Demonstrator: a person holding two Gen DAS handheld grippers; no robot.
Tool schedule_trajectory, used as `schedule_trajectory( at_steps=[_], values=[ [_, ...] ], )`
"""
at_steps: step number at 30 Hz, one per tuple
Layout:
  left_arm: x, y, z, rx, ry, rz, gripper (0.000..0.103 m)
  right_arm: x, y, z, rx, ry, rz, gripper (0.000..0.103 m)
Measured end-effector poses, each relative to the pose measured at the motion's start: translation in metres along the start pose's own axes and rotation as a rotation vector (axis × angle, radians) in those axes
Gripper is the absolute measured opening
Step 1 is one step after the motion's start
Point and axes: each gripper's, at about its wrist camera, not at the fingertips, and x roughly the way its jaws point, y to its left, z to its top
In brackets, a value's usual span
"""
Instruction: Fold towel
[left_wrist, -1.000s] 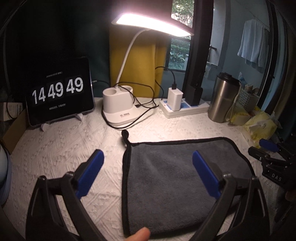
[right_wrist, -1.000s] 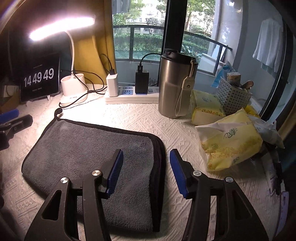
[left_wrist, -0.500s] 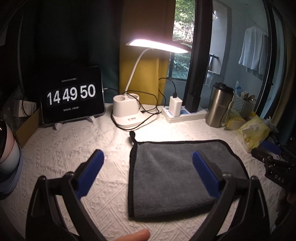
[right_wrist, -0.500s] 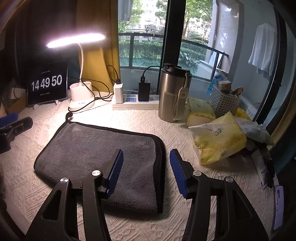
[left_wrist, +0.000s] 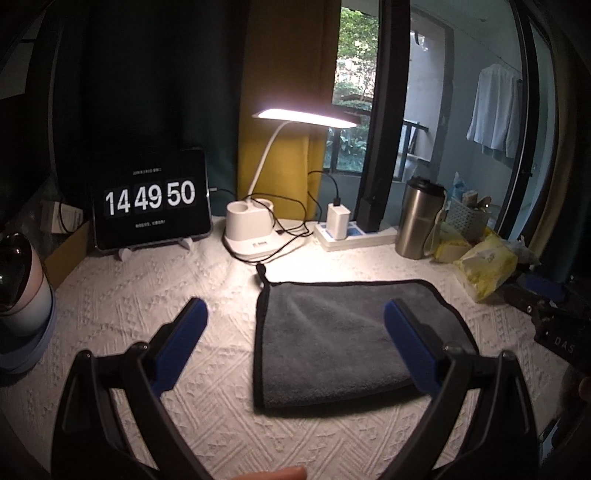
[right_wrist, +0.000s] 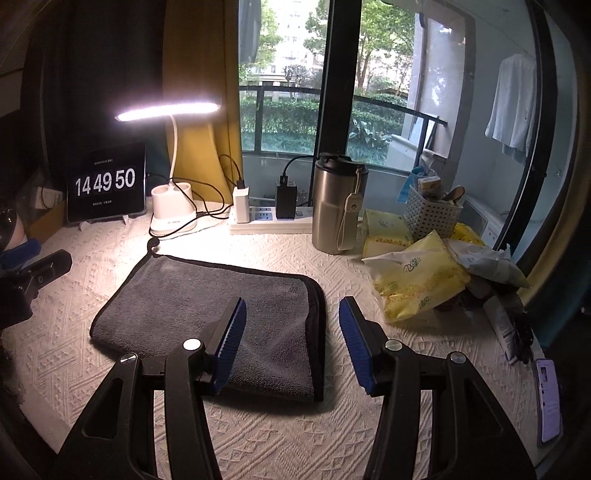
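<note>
Tablet clock (left_wrist: 150, 201) reads 14 49 50 (gray towel (left_wrist: 347, 332) folded).

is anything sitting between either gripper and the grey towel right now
Nothing visible does. The grey towel lies flat on the white textured cloth, with only bare cloth around it. The left gripper and right gripper are both open above its near edge. The lamp base and steel tumbler stand behind the towel.

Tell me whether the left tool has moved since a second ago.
Yes. The left tool has pulled back from the towel; the clock tablet now looks smaller and farther.
</note>
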Motion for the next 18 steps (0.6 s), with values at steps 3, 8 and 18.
schedule_trajectory(
  at_steps=[3,8,18],
  values=[
    [-0.012,-0.002,-0.001,0.006,-0.026,-0.001,0.097,-0.012,0.0,-0.002,0.001,-0.017,-0.002,0.055],
    [-0.032,-0.006,-0.005,0.025,-0.06,0.008,0.097,-0.031,0.001,-0.005,0.001,-0.044,-0.007,0.055],
    [-0.069,-0.011,-0.012,0.043,-0.126,-0.028,0.097,-0.069,0.003,-0.011,0.007,-0.103,-0.026,0.055]
  ],
)
